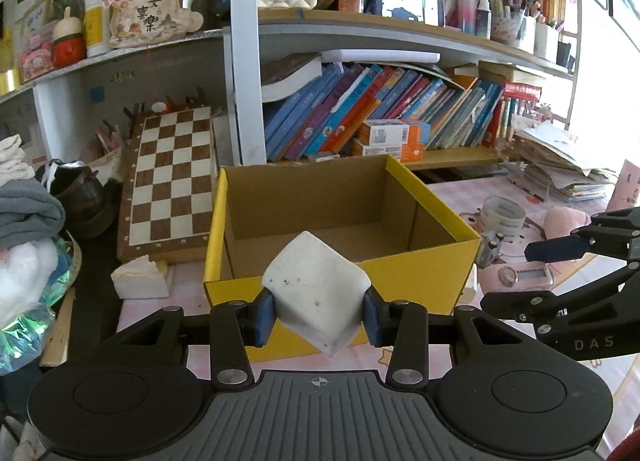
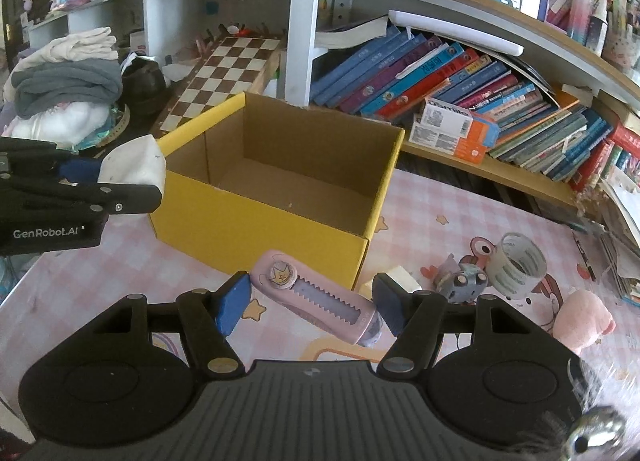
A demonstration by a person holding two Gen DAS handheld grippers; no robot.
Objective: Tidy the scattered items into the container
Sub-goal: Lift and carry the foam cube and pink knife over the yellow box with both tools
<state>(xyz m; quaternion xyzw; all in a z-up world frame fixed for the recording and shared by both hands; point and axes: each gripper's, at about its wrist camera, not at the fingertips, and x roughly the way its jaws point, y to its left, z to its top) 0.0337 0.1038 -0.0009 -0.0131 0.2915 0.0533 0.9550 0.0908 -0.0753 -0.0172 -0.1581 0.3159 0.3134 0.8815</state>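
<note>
My left gripper [image 1: 318, 311] is shut on a white sponge block [image 1: 316, 291] and holds it just in front of the near wall of the yellow cardboard box [image 1: 420, 285], which is empty inside. From the right wrist view the left gripper [image 2: 132, 177] with the sponge [image 2: 134, 165] hangs at the box's left corner. My right gripper [image 2: 308, 303] is open around a pink utility knife [image 2: 320, 297] that lies on the table beside the box [image 2: 256, 221]; its fingers do not press it.
On the pink checked tablecloth [image 2: 440, 213] lie a tape roll [image 2: 518, 265], a small grey toy [image 2: 464, 281], a pink plush [image 2: 584, 321] and a cream eraser [image 2: 398, 277]. A chessboard [image 1: 172, 177] leans behind the box. A tissue pack [image 1: 138, 279] sits left of it. Bookshelves stand behind.
</note>
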